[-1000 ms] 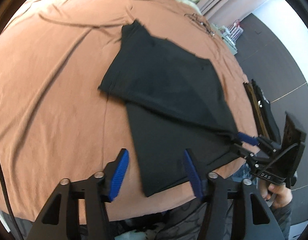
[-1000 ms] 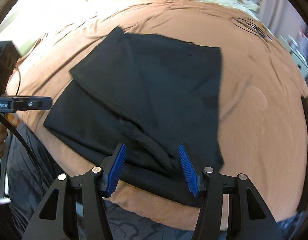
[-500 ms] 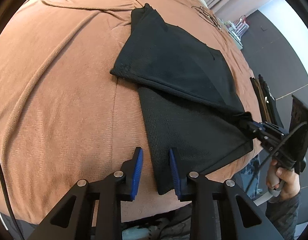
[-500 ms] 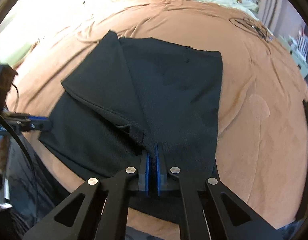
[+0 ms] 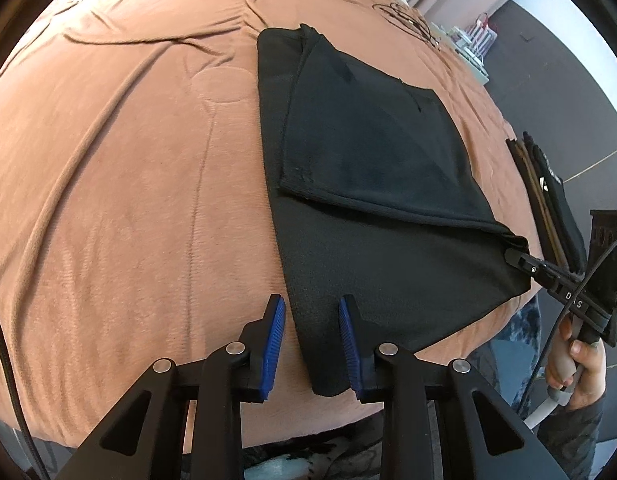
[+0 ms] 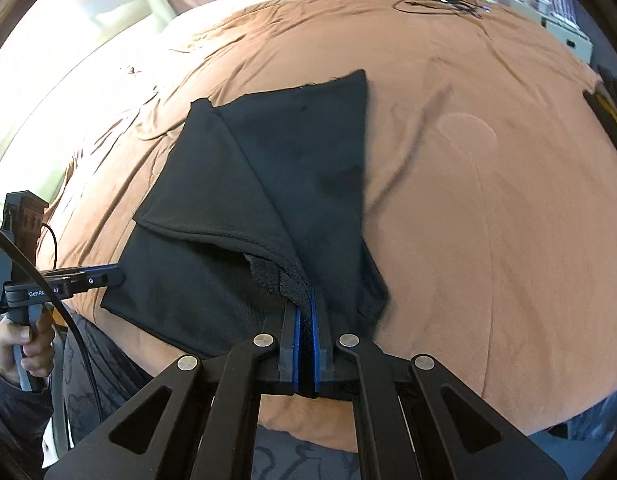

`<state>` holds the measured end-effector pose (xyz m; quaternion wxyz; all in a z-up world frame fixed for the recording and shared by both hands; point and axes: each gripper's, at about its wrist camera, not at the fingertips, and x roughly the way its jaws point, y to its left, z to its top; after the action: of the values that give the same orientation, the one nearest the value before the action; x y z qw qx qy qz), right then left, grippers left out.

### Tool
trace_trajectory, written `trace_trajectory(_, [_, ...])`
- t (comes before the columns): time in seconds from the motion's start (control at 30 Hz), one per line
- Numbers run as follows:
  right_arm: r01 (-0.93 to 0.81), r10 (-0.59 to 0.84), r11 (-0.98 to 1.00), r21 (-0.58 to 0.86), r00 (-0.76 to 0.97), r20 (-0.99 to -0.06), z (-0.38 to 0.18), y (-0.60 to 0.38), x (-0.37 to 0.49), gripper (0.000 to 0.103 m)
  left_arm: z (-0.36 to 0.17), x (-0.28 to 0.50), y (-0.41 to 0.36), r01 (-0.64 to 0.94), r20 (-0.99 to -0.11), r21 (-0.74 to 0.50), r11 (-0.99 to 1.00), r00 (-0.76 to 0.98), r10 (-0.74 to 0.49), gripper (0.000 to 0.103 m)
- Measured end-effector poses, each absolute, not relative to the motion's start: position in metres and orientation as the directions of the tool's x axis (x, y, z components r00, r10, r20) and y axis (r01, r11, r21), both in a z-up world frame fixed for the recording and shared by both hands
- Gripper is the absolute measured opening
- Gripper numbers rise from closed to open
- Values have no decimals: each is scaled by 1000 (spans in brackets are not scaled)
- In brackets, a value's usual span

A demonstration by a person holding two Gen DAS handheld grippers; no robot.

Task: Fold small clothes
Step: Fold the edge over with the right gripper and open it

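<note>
A black garment lies on the brown bedspread, with one flap folded over its lower layer. My left gripper stands at its near left corner. The cloth edge lies between the blue pads, which are narrowly apart and do not press it. In the right wrist view my right gripper is shut on the folded flap's near corner of the black garment and lifts it slightly. The right gripper also shows at the cloth's right corner, and the left gripper shows at the left.
A loop of black cord lies at the far side of the bed. Dark flat items sit at the bed's right edge, with a white rack beyond. A person's hand holds the right handle. The bed's near edge is just below both grippers.
The right jaws went from wide apart to shut on the flap's corner, and that gripper rolled. The left jaws narrowed around the garment's near corner and came closer to it.
</note>
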<state>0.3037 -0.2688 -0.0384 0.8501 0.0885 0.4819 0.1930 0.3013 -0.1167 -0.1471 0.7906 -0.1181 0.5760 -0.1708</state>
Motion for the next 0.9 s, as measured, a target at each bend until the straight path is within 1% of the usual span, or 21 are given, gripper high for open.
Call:
trace_trajectory(0.17, [-233,399,916,326,475,-784,-43,-274,298,1,-150,308,-129,144,-883,-355,924,272,-382,29])
trace_trajectory(0.23, [-227,355,934,277,484,-800,-40,-270,294,3,-152,309,-129,141,-886,-350,926,270,-377,29])
trace_trajectory(0.27, [-230,323,944,238,487,-811,-38,-265,293,8,-152,309,-126,138,-884,-356,924,270,-381,29])
trace_trajectory(0.33, [-245,281,953,178,493,-823,-33,-260,289,33,-149,308,-124,137,-883,-358,924,273,-382,29])
trace_trajectory(0.37, [-257,267,954,153,504,-821,-29,-256,287,63,-148,308,-123,138,-882,-356,924,276,-382,29])
trace_trajectory(0.4, [-268,254,955,127,521,-815,-23,-252,284,79,-147,308,-121,139,-882,-355,925,279,-380,29])
trace_trajectory(0.47, [-298,242,951,84,544,-803,-13,-239,280,79,-145,310,-116,134,-880,-357,925,285,-381,29])
trace_trajectory(0.57, [-356,233,934,32,539,-810,-7,-214,279,79,-146,314,-109,117,-874,-371,921,291,-389,29])
trace_trajectory(0.9, [-482,202,873,-71,491,-848,-16,-143,307,79,-159,319,-108,110,-855,-417,902,289,-431,29])
